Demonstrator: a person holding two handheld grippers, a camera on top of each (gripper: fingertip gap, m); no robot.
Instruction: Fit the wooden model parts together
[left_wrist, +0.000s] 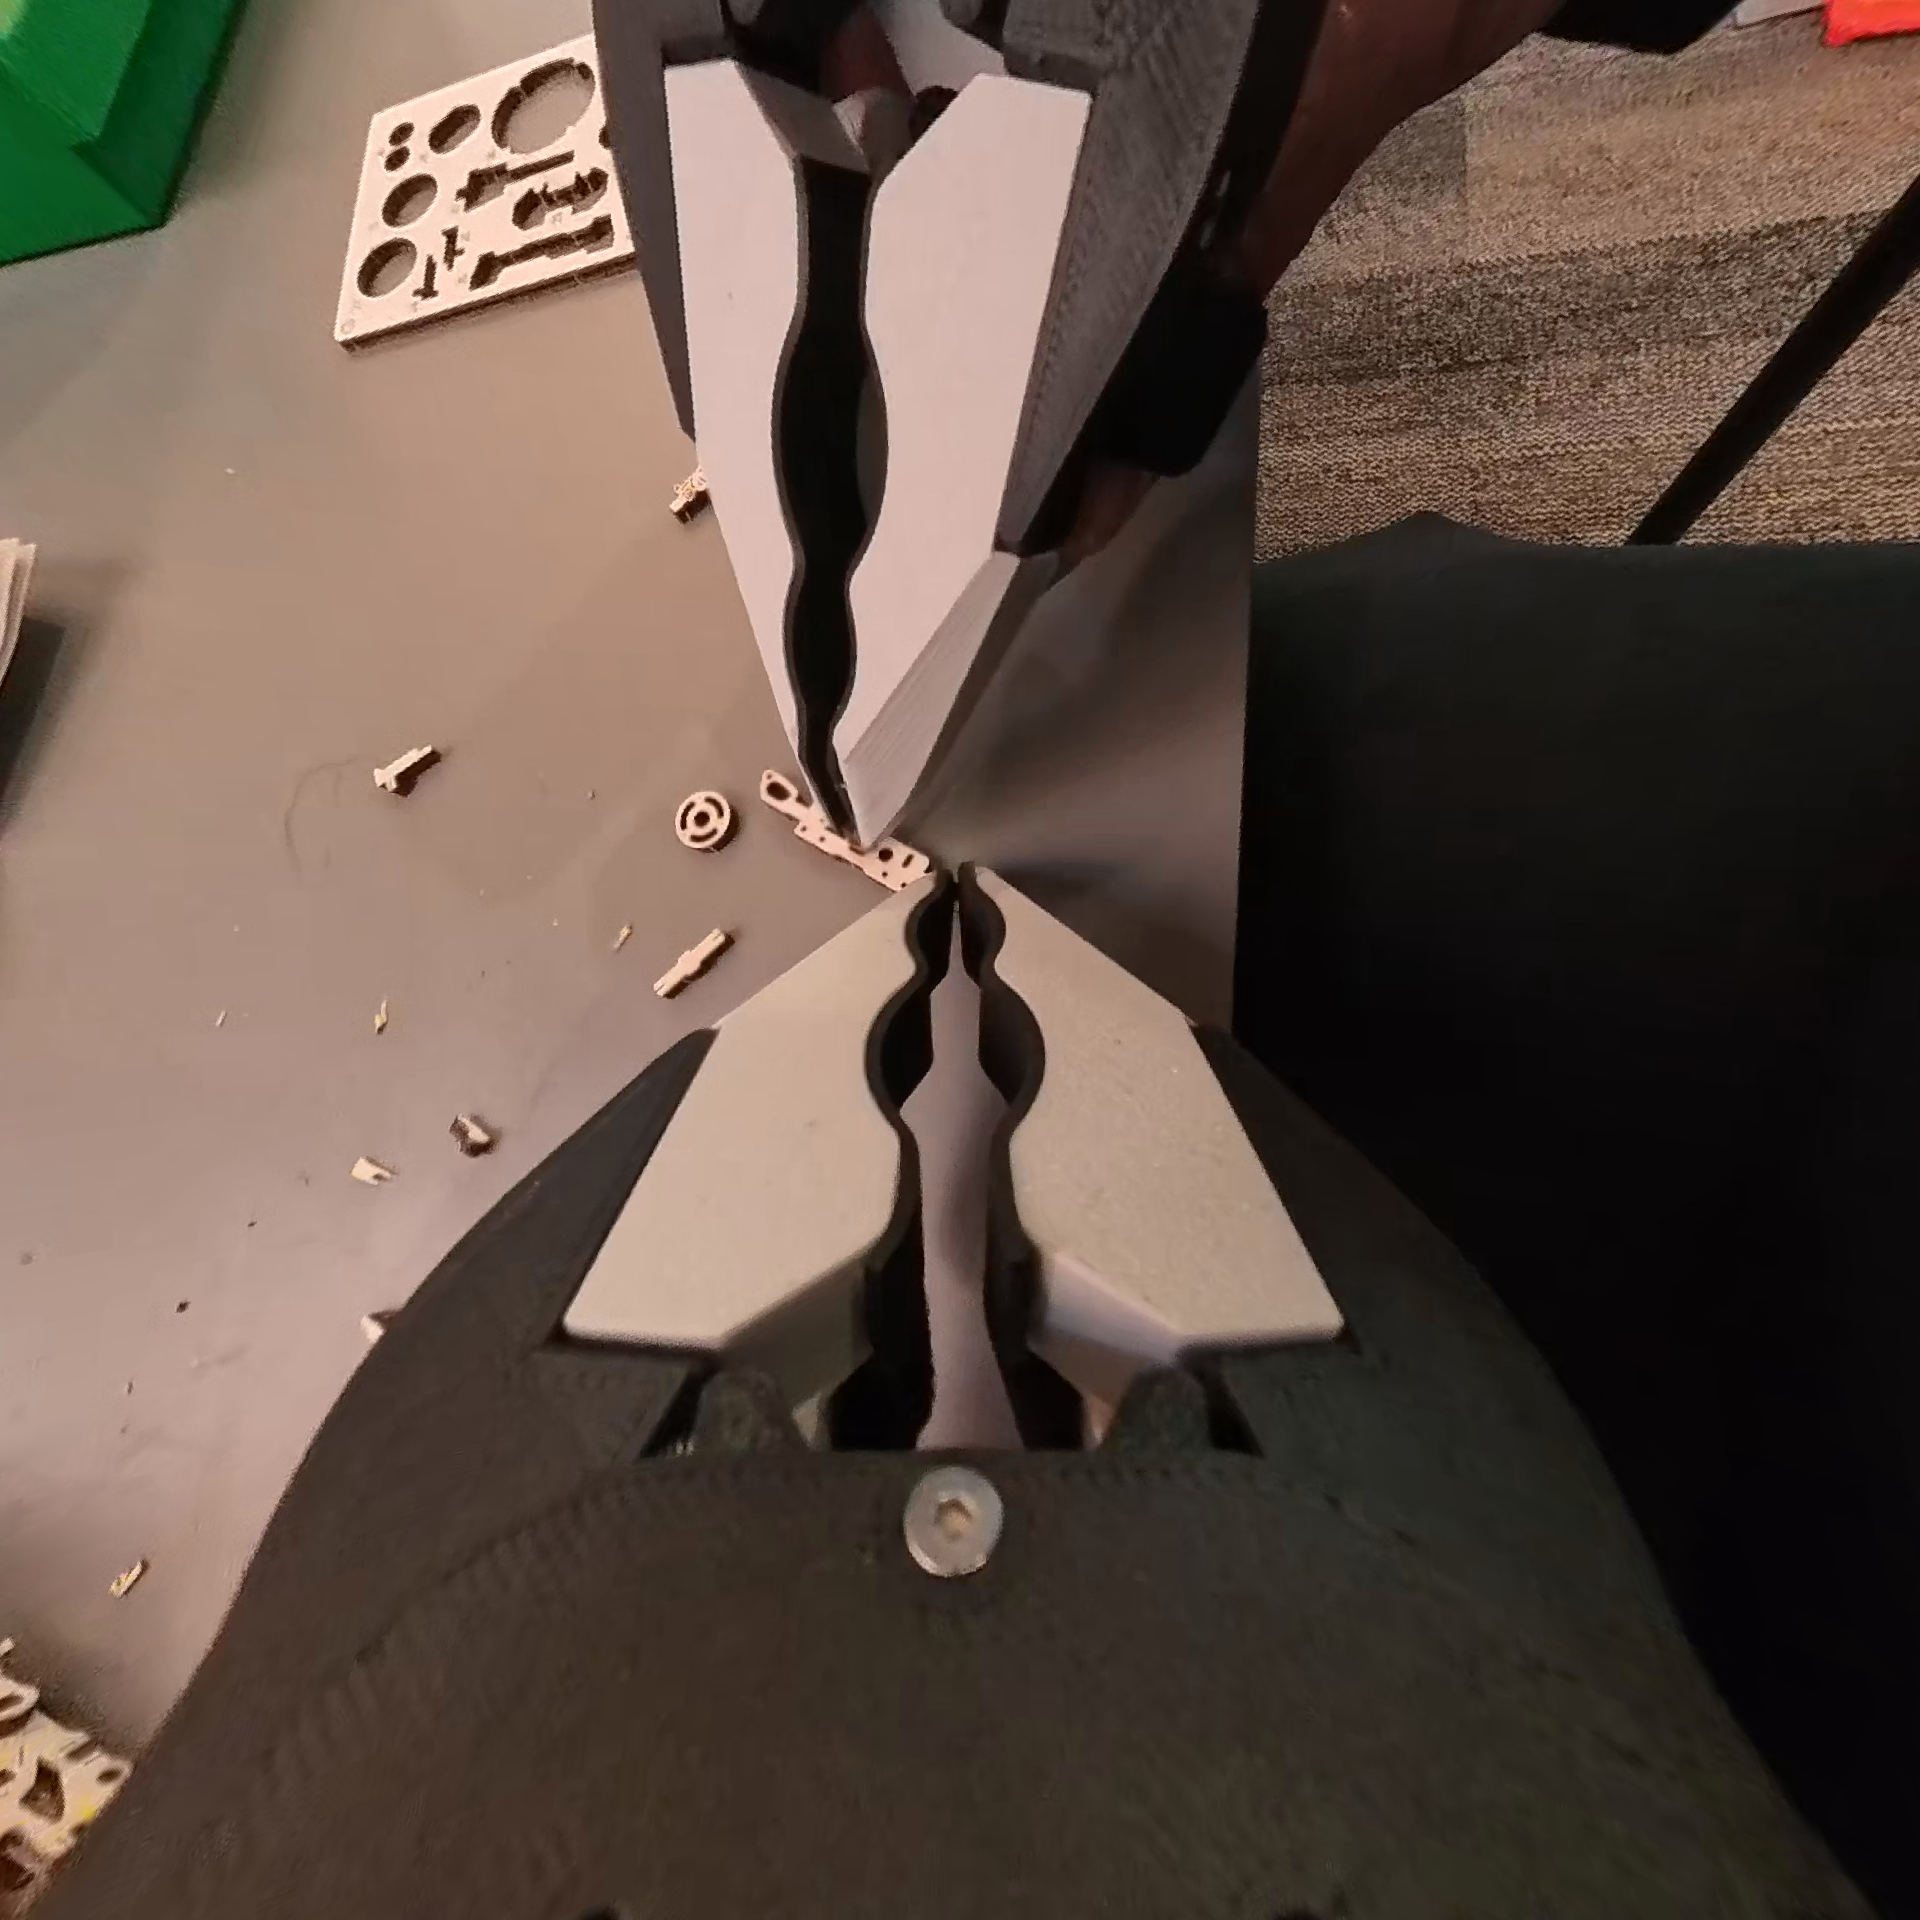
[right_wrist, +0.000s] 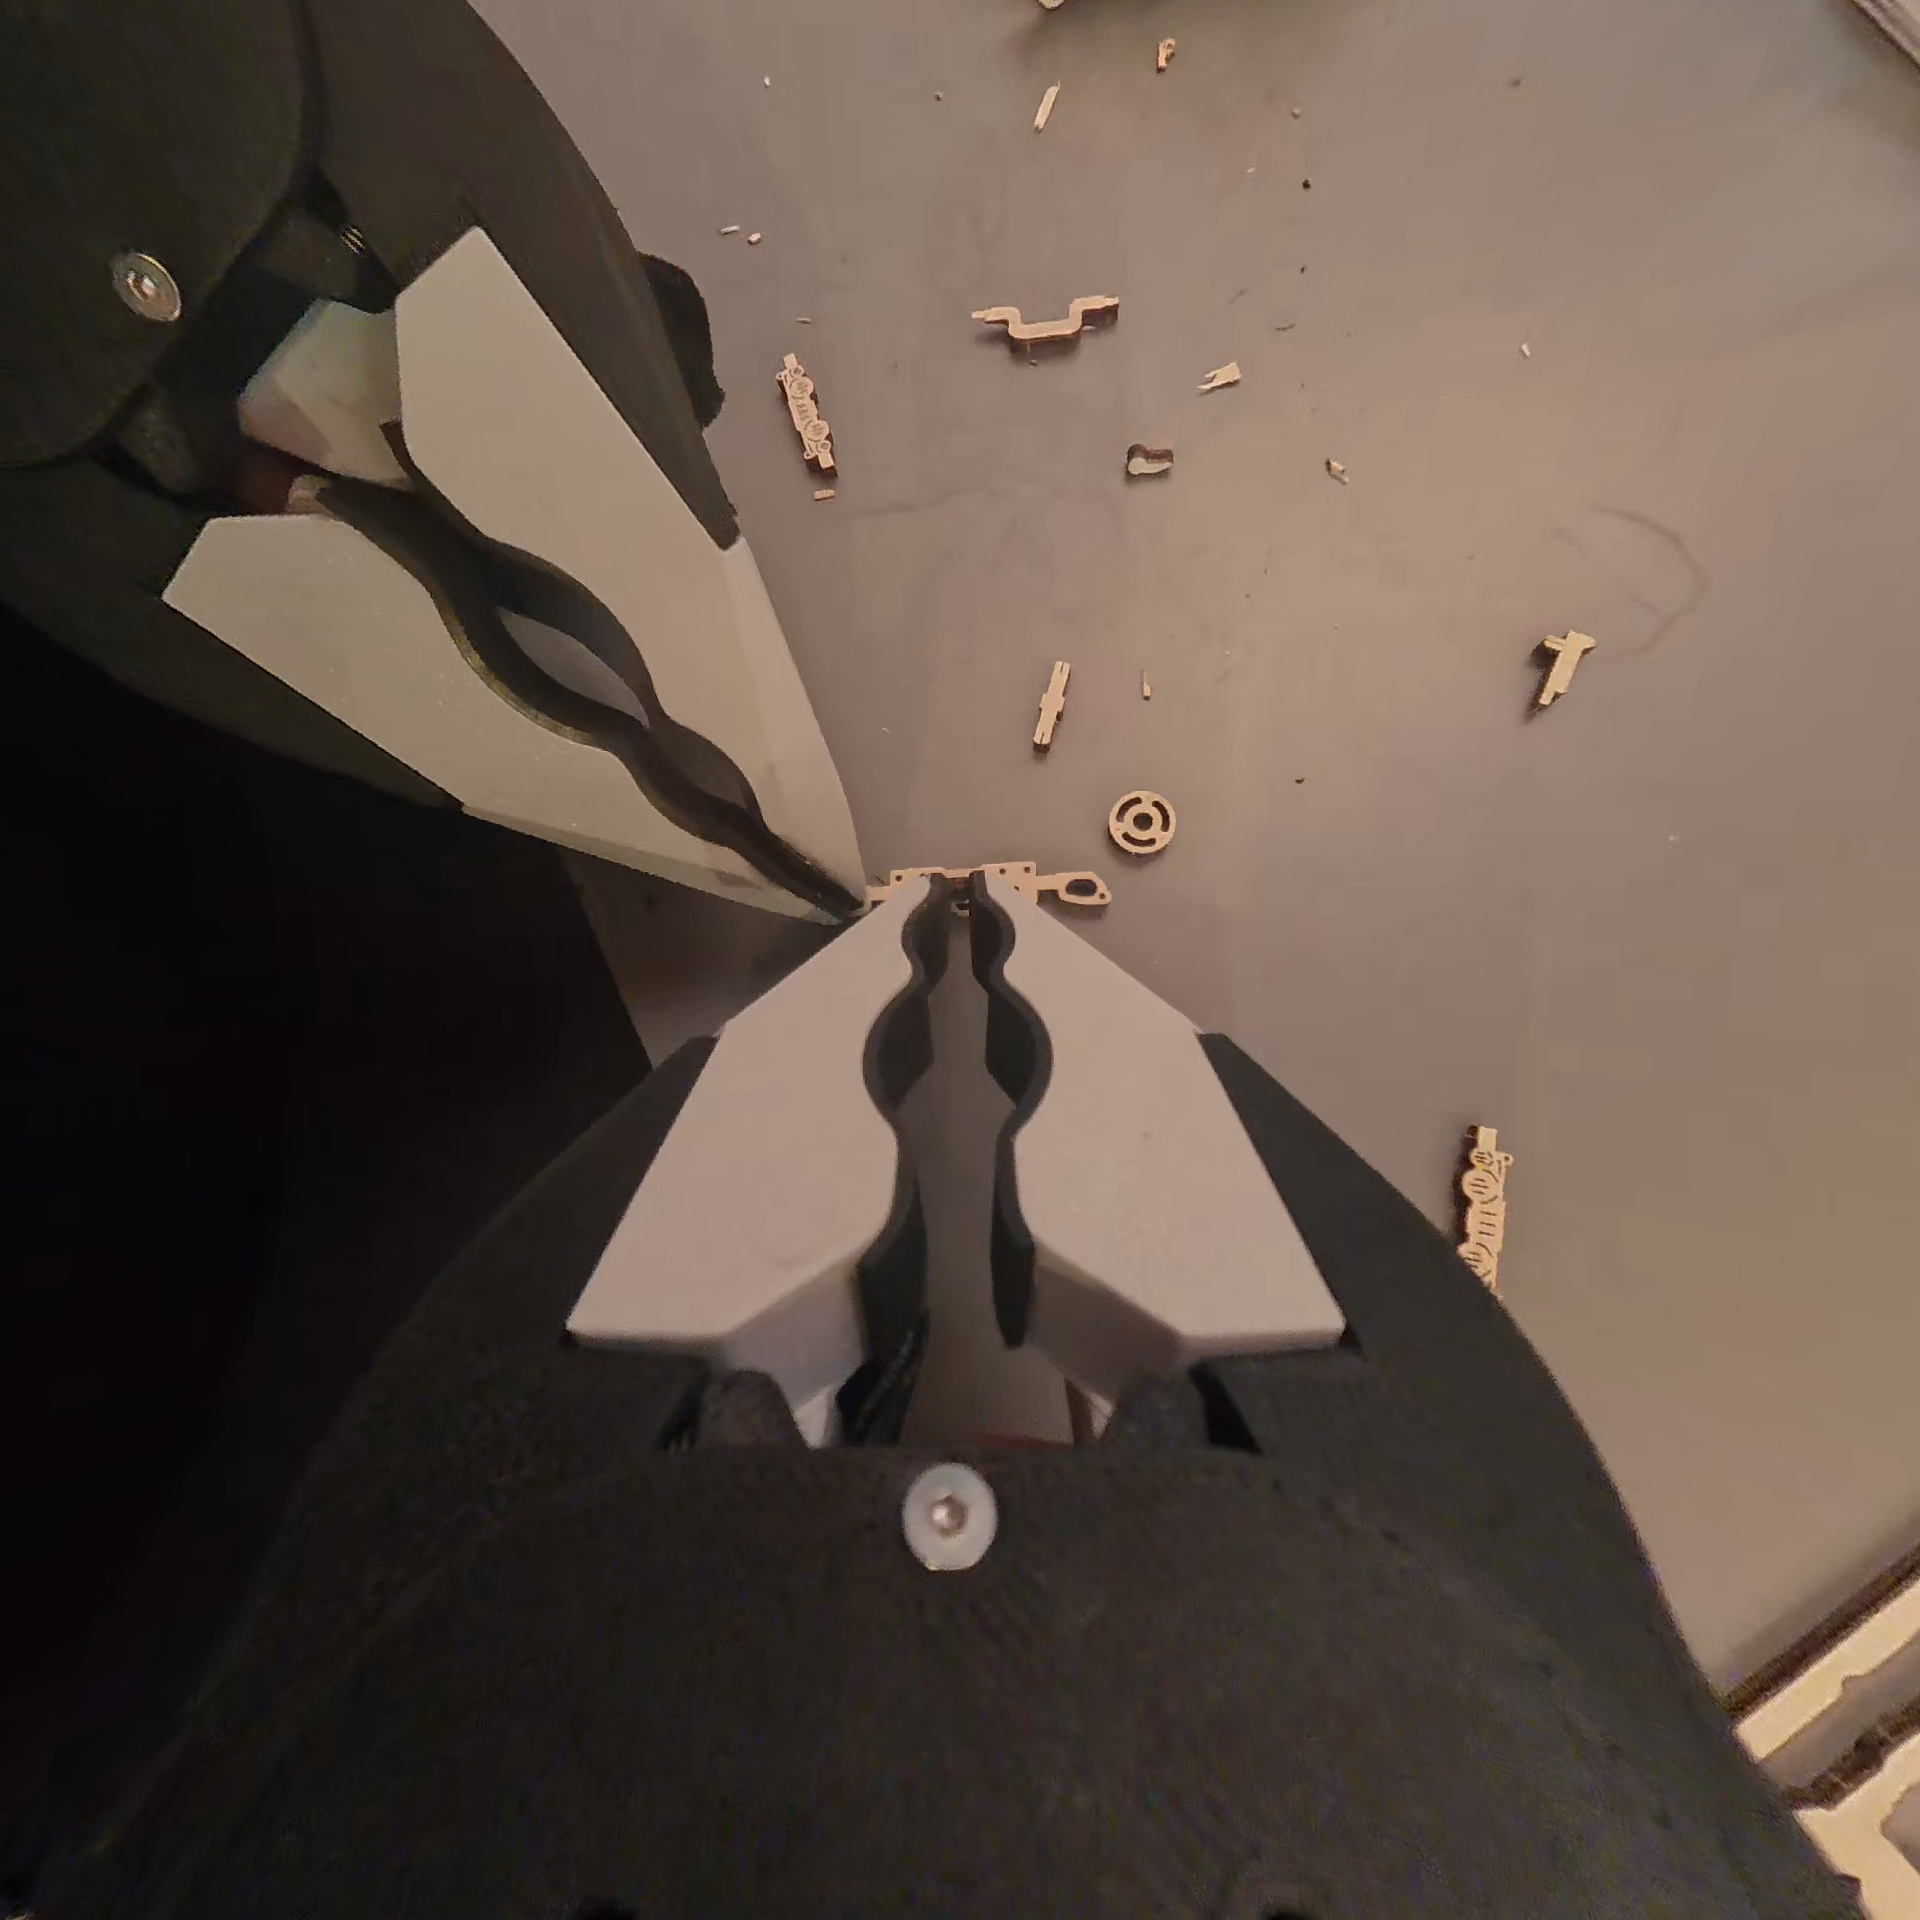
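Observation:
A thin, flat wooden strip with holes (left_wrist: 878, 854) lies low over the grey table (left_wrist: 312, 582). It also shows in the right wrist view (right_wrist: 1049, 891). My right gripper (right_wrist: 956, 881) is shut on the middle of the strip. In the left wrist view it comes down from the top (left_wrist: 844, 831). My left gripper (left_wrist: 956, 883) is shut, with its tips against the strip's near end. It enters the right wrist view from the upper left (right_wrist: 850, 900). I cannot tell whether it grips the strip.
Loose parts lie nearby: a round disc (left_wrist: 707, 823), a peg (left_wrist: 693, 961), a T-shaped piece (left_wrist: 405, 771), a bracket (right_wrist: 1044, 320) and engraved strips (right_wrist: 808, 416). A cut-out wooden sheet (left_wrist: 483, 197) and a green box (left_wrist: 94, 114) stand farther off. The table edge (left_wrist: 1247, 675) borders a dark chair (left_wrist: 1558, 1039). My two grippers' fingertips are within a few centimetres of each other.

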